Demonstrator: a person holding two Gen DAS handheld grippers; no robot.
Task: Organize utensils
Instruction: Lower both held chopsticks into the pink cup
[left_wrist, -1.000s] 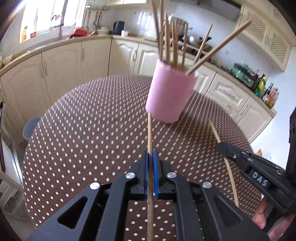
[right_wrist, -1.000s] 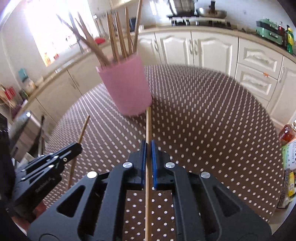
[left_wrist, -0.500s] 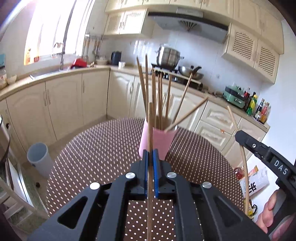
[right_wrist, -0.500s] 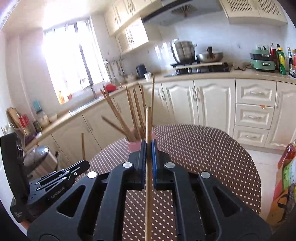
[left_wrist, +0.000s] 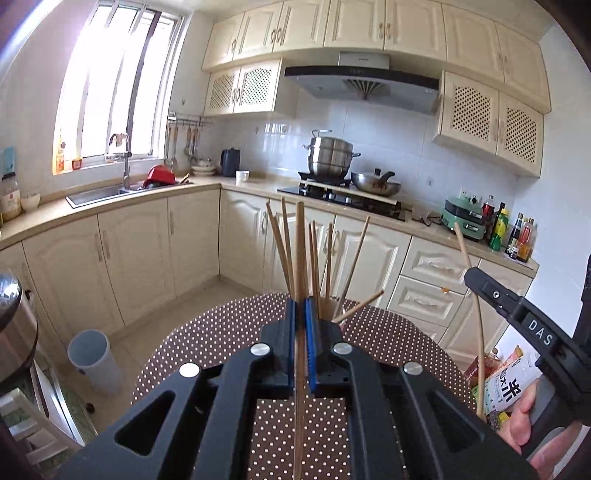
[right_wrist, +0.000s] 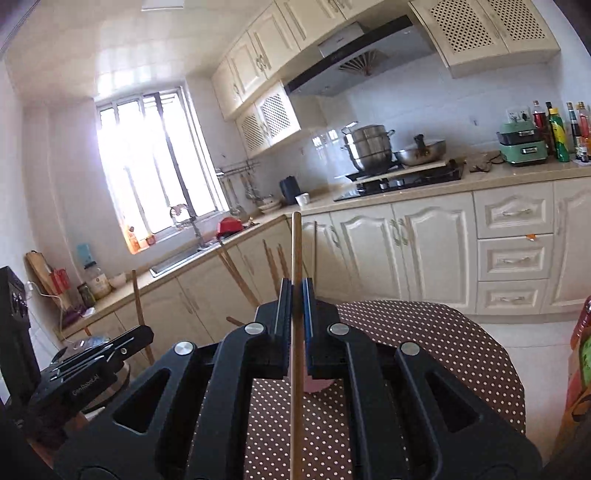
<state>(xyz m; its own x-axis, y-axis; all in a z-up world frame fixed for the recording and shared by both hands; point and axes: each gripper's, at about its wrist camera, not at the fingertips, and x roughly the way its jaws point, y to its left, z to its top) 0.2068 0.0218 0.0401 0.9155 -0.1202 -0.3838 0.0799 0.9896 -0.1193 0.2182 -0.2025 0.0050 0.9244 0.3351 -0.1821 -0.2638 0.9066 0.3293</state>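
left gripper (left_wrist: 300, 314) is clamped on a chopstick (left_wrist: 300, 258), right gripper (right_wrist: 296, 295) is clamped on another chopstick (right_wrist: 294, 251). both sticks run off the bottom edge, so can't see their low ends. behind the jaws the pink cup (right_wrist: 314, 386) is mostly hidden, just a sliver + more sticks (left_wrist: 317, 254) poking up over the dotted table (left_wrist: 221, 332). kitchen counter (right_wrist: 480, 177) far back, a bit blurry.
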